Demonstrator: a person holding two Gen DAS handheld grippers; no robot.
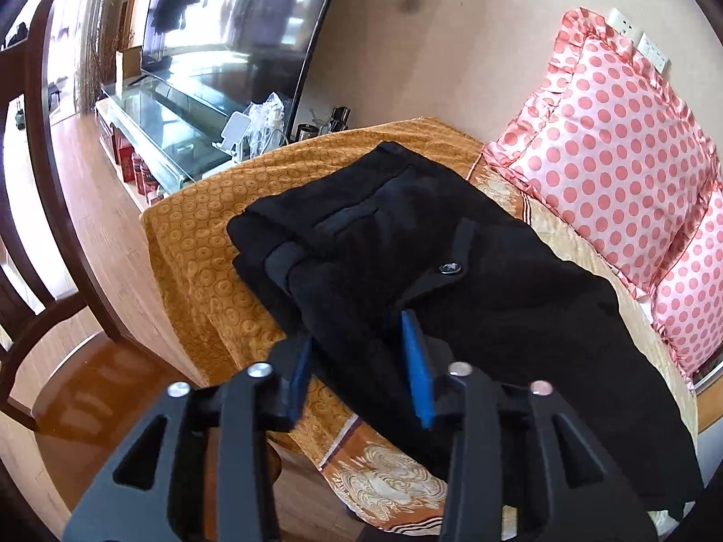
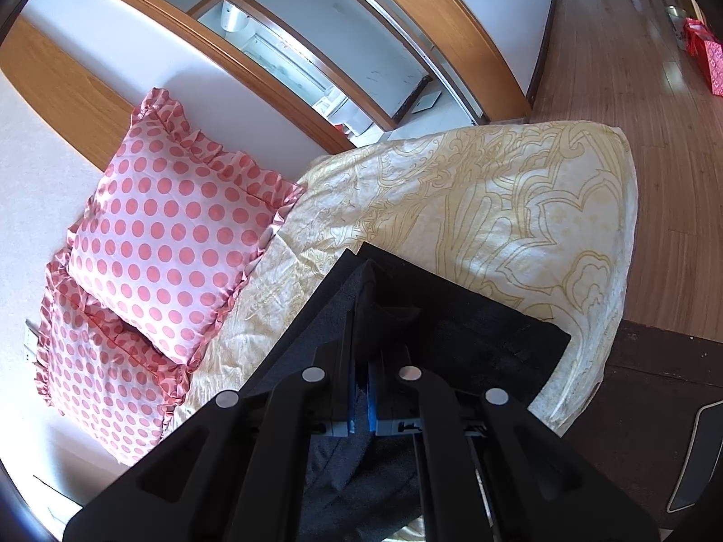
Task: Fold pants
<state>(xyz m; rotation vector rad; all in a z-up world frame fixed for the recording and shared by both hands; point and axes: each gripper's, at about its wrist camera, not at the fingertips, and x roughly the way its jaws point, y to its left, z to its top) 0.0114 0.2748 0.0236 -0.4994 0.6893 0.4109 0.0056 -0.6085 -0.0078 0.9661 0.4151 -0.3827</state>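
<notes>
Black pants (image 1: 452, 262) lie on the bed, waistband end with a pocket slit and a button toward the orange cover's far edge. My left gripper (image 1: 361, 361) is open, its blue pads either side of the pants' near edge, just above the cloth. In the right wrist view the pants (image 2: 452, 316) lie on the pale yellow quilt. My right gripper (image 2: 361, 388) is shut on a fold of the black cloth, which stands up between its blue pads.
Two pink polka-dot pillows (image 1: 623, 144) (image 2: 171, 235) lie against the wall. An orange patterned cover (image 1: 203, 235) drapes the bed edge. A TV and glass stand (image 1: 180, 126) and a dark wooden chair (image 1: 40, 180) stand to the left. Wooden floor (image 2: 655, 90) lies beyond the quilt (image 2: 519, 203).
</notes>
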